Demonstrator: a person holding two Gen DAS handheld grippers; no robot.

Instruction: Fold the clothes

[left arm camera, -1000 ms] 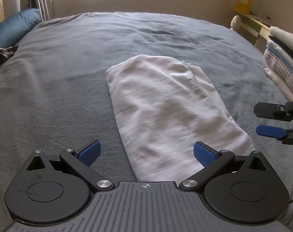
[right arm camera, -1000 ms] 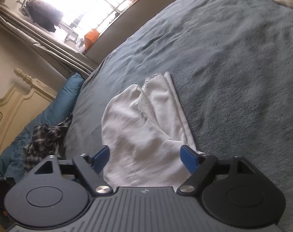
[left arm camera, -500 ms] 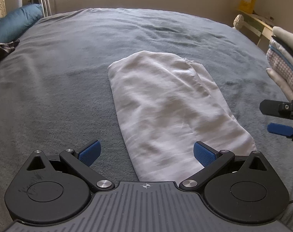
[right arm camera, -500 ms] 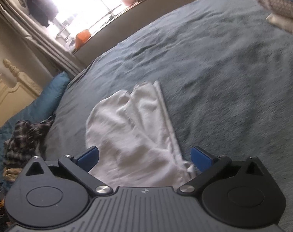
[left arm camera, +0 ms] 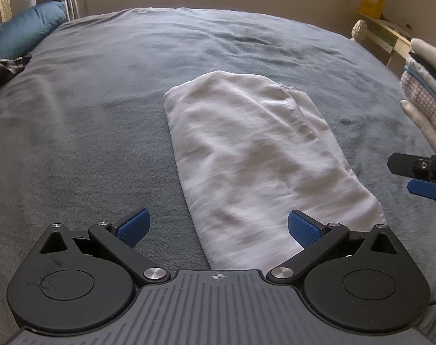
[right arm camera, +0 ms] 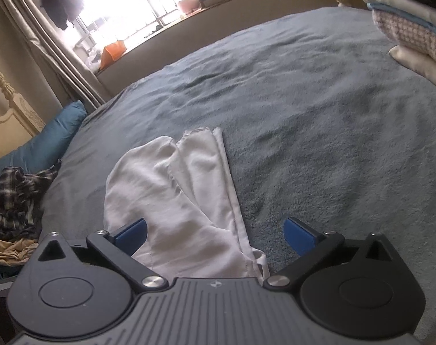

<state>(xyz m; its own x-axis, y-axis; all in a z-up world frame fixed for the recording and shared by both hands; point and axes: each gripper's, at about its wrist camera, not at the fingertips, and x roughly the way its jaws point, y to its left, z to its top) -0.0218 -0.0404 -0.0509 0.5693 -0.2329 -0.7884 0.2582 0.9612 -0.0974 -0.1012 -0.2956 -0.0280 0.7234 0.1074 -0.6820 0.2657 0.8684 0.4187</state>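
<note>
We hovered over the white garment (left arm camera: 246, 155), lying half-folded lengthwise on the grey bedspread (left arm camera: 88, 115), with left gripper (left arm camera: 217, 226) and right gripper (right arm camera: 215, 234) both spread and empty; next we judged its near end needed pinching. Since the earlier frame, the right gripper had levelled out

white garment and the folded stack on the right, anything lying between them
Nothing: in the left wrist view only bare grey blanket separates the white garment from the folded stack.
</note>
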